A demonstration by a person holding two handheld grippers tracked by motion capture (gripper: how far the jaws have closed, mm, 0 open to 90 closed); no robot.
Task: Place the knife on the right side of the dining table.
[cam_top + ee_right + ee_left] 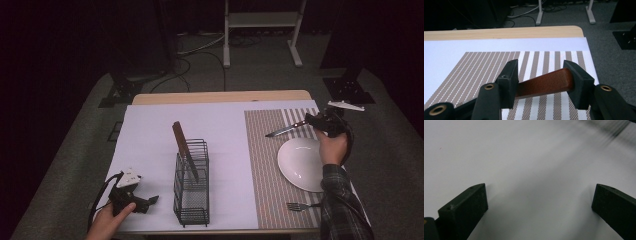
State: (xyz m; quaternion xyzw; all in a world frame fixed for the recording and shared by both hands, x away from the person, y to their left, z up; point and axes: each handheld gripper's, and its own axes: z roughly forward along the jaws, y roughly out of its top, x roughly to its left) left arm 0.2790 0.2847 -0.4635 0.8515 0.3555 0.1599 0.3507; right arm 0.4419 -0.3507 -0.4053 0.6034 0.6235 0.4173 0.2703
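Gripping 1 knife point(286, 130) crosswise, right gripper point(320, 121), blade pointing left over placemat point(265, 150)

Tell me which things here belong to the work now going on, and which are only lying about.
In use, it seems:
- knife, brown handle clamped in the right tongs
- striped placemat
- white plate
- fork
- wire rack holding a second knife

Lying about:
- left tongs, open over the white sheet
- cables on the floor
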